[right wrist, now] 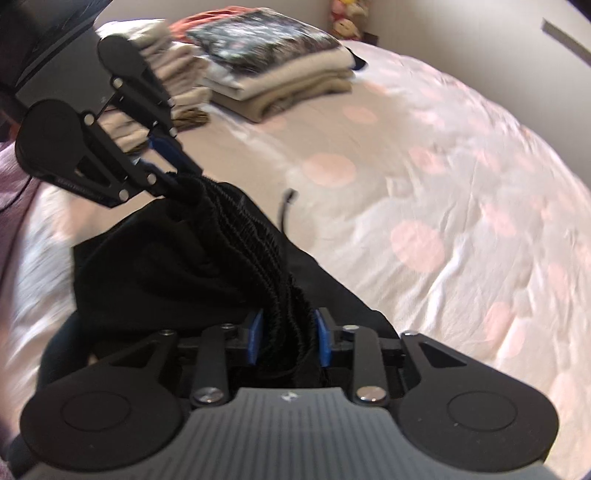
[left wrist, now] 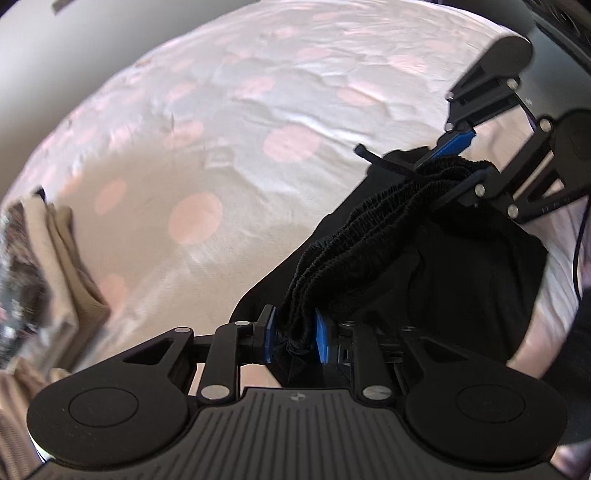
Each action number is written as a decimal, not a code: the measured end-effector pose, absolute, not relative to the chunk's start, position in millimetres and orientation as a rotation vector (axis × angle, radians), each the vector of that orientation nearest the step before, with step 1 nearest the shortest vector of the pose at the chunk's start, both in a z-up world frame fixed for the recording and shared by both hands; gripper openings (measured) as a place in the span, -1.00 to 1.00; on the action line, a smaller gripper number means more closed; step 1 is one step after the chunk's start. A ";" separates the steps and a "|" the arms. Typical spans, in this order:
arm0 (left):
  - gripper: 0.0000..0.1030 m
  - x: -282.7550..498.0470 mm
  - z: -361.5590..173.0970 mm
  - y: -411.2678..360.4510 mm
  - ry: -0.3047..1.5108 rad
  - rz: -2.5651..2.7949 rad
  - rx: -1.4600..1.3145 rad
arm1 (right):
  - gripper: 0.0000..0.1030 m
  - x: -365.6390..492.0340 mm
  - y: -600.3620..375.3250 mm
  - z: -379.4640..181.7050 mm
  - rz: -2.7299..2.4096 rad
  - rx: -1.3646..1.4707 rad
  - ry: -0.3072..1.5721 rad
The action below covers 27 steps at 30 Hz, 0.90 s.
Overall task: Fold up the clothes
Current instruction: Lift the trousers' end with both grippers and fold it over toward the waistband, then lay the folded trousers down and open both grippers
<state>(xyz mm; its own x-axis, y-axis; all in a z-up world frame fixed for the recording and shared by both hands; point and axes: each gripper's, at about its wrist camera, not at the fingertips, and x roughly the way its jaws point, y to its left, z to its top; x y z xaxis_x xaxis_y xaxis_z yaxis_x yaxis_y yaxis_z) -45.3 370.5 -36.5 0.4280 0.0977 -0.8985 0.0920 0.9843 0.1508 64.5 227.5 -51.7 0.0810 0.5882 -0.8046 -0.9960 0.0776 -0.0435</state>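
A black garment (left wrist: 443,266) with a gathered elastic waistband (left wrist: 354,236) hangs between my two grippers above the bed. My left gripper (left wrist: 293,334) is shut on one end of the waistband, blue pads pressing the bunched fabric. In the left wrist view my right gripper (left wrist: 452,162) grips the other end at the upper right. The right wrist view shows my right gripper (right wrist: 288,338) shut on the waistband (right wrist: 251,236), and my left gripper (right wrist: 173,173) holding the far end at upper left. The black garment (right wrist: 155,266) sags below. A black drawstring (right wrist: 286,206) dangles.
The bed sheet (left wrist: 229,155) is pale with pink dots and wrinkled. Stacks of folded beige clothes (right wrist: 288,81) with a dark patterned item on top sit at the far left of the bed. Folded beige cloth (left wrist: 59,258) lies at the left edge. Stuffed toys (right wrist: 347,18) stand beyond.
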 end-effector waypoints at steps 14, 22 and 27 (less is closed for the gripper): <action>-0.33 -56.2 -49.0 415.4 1.008 0.235 -0.123 | 0.19 107.8 217.5 -80.1 1.157 -0.375 0.775; -0.20 -101.9 -21.4 405.7 0.898 0.306 -0.200 | 0.33 102.4 158.2 -47.6 1.072 -0.124 0.789; -0.20 -148.9 -19.0 384.0 0.877 0.344 -0.230 | 0.37 80.0 110.9 -51.8 1.034 -0.021 0.882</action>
<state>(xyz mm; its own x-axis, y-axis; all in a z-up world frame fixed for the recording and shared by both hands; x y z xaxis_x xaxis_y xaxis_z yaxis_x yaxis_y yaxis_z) -148.9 384.0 -19.0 0.5904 0.1990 -0.7822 -0.3856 0.9209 -0.0568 80.0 110.9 -51.8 0.2100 0.7356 -0.6441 -0.7516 0.5428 0.3748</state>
